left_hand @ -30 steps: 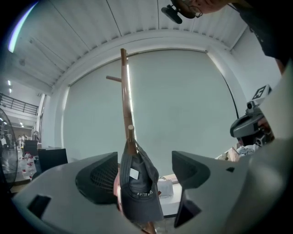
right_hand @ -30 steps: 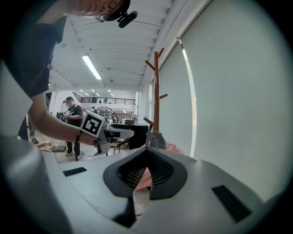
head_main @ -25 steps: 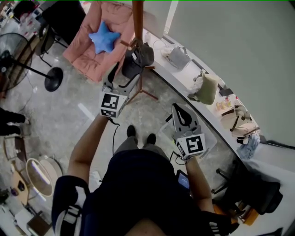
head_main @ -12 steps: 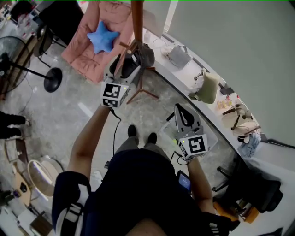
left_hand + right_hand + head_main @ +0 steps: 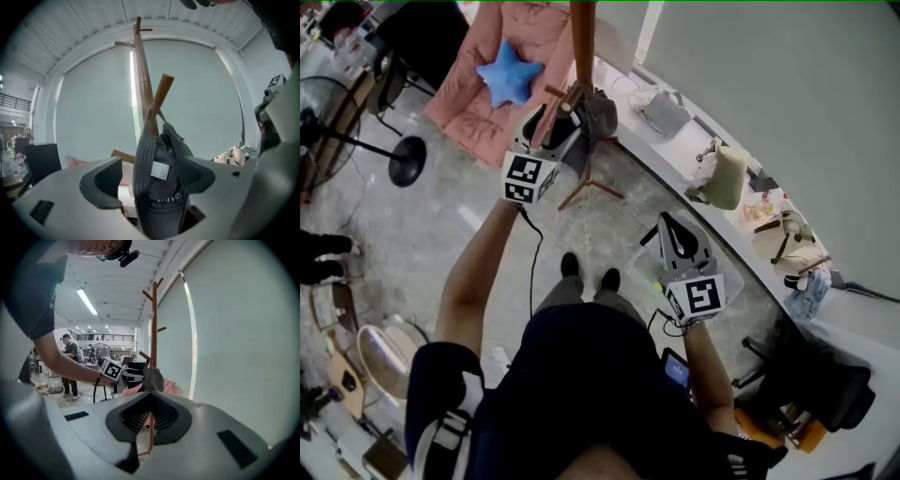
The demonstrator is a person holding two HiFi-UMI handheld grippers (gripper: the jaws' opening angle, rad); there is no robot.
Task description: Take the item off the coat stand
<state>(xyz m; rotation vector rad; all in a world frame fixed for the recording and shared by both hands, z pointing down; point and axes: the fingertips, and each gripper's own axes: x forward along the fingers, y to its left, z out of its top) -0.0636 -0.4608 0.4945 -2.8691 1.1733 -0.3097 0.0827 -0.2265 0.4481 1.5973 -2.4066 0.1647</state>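
Note:
A dark grey cap (image 5: 598,111) hangs from a slanted peg of the wooden coat stand (image 5: 581,37). In the left gripper view the cap (image 5: 159,187) fills the middle, its white label facing me, hooked over the peg of the stand (image 5: 143,79). My left gripper (image 5: 558,127) is raised to the stand and open, one jaw on each side of the cap, with a gap showing on the left side. My right gripper (image 5: 672,230) hangs lower, away from the stand, shut on nothing. In the right gripper view the stand (image 5: 154,333) and cap (image 5: 152,379) show ahead.
A pink lounge chair with a blue star cushion (image 5: 511,77) lies behind the stand. A curved white ledge (image 5: 675,155) carries a grey bag (image 5: 661,114), an olive bag (image 5: 722,180) and other bags. A floor fan base (image 5: 408,159) stands at left, a black chair (image 5: 825,384) at right.
My left gripper has risen and moved forward to the stand until its jaws flank the cap. The right gripper has hardly moved.

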